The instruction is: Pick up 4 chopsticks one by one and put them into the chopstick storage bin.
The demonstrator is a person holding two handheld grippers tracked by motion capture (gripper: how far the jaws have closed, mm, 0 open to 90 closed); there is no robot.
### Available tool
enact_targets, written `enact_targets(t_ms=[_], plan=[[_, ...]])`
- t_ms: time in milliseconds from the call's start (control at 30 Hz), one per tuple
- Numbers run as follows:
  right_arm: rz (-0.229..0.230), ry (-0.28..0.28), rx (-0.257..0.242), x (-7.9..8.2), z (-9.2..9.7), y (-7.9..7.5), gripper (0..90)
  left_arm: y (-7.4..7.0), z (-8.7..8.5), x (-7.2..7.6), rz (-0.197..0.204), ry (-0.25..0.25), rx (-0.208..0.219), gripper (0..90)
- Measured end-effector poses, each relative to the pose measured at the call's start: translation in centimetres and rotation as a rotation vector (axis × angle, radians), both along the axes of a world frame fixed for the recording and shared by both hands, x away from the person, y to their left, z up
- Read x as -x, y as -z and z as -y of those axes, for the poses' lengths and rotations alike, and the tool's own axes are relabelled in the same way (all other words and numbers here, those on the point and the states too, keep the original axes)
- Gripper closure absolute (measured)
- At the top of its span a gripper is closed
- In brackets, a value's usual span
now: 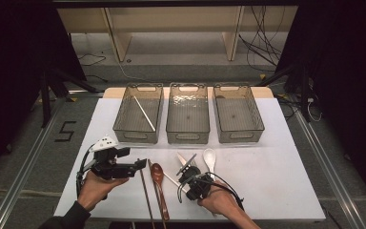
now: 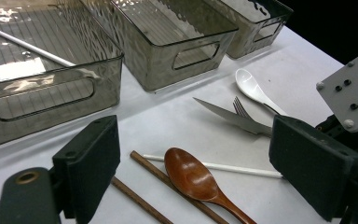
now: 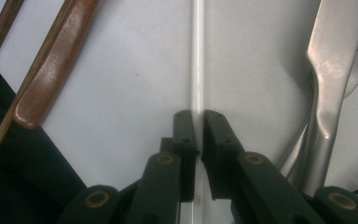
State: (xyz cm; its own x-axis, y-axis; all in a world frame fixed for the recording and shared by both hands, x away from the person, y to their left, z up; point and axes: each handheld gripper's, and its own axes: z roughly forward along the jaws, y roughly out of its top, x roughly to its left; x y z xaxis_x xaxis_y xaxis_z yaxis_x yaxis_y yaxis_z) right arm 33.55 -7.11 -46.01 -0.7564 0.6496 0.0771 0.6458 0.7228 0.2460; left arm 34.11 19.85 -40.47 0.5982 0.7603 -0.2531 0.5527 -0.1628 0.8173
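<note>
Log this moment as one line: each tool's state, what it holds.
right tool: shut on white chopstick, on the table | left tool: open, empty, above wooden spoon | left bin: one white chopstick inside

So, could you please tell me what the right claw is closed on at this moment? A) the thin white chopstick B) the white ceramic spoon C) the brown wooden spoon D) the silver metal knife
A: in the right gripper view the right claw has its jaws pinched on the thin white chopstick, with the brown wooden spoon and the silver metal knife lying to either side.
</note>
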Motion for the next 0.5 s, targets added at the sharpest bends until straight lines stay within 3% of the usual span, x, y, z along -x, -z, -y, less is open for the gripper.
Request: enact_targets(t_ms=[500], plan=[[0.000,-0.021,0.024,-0.17,-0.31,0.03,83.5,0.13,0.07,-0.07,-0.001,0.003,-0.009,15.9]])
